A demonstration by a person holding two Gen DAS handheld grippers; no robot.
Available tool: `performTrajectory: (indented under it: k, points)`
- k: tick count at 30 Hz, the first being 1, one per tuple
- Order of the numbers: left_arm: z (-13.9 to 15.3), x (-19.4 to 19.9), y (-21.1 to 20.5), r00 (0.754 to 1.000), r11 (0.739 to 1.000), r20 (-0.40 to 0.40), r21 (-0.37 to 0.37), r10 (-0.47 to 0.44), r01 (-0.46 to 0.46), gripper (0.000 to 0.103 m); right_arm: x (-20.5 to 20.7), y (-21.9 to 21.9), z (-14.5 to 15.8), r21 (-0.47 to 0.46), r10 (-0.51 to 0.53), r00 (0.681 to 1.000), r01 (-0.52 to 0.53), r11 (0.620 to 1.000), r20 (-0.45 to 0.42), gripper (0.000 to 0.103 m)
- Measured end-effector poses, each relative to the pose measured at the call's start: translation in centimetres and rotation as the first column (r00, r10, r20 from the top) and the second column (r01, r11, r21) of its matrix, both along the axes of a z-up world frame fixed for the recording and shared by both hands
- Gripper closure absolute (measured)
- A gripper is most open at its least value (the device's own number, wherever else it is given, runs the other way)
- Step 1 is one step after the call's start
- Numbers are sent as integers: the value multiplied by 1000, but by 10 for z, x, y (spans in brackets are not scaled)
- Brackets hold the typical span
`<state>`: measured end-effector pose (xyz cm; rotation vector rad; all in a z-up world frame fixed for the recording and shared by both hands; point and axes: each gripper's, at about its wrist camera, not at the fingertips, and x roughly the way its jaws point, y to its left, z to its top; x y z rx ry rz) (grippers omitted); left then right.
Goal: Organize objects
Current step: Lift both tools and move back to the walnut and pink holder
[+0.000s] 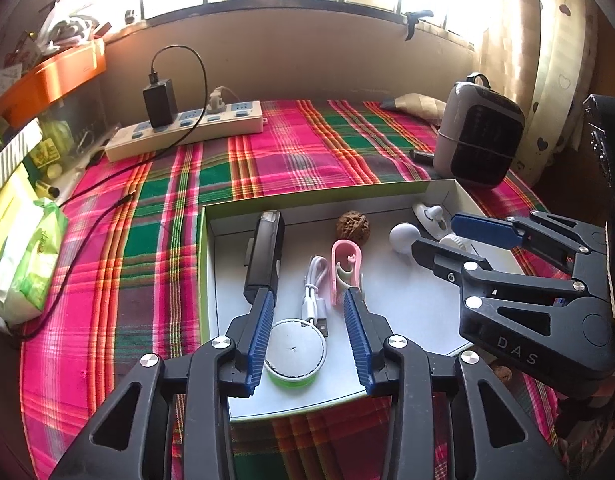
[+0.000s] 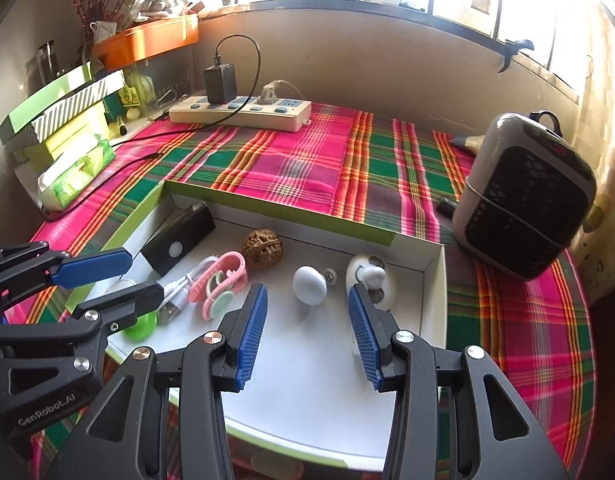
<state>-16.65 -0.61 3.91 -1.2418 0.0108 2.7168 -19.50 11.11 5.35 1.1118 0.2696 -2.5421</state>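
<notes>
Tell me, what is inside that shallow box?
In the box: a black device, white cable, pink clip, walnut, white knob, white holder and a green-rimmed round tin. The tongs hide parts of the tin and holder.

Left hand-held gripper [image 1: 307, 312] open above round tin [image 1: 294, 350] — inside white box [image 1: 387, 200].

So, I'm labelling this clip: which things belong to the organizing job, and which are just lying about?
Job:
box
black device
walnut
pink clip
white cable
round tin
white knob

Lying about:
power strip
heater
tissue pack
orange tray
</notes>
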Motion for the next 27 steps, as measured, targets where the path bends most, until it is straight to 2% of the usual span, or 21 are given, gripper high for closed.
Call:
performTrajectory:
  k: [10,13,27]
  points:
    - [9,24,-3,999,1000,-37,24,8,-8,68,26,21,10,-27,-32,999,31,999,-26,59]
    - [12,34,-1,999,1000,-55,9,-1,1,68,38,27,12,-33,-34,999,33,999,-33,59]
    - [0,70,6,998,996,-19,59,-58,59,68,86,39,2,-82,-63,998,64,995,6,59]
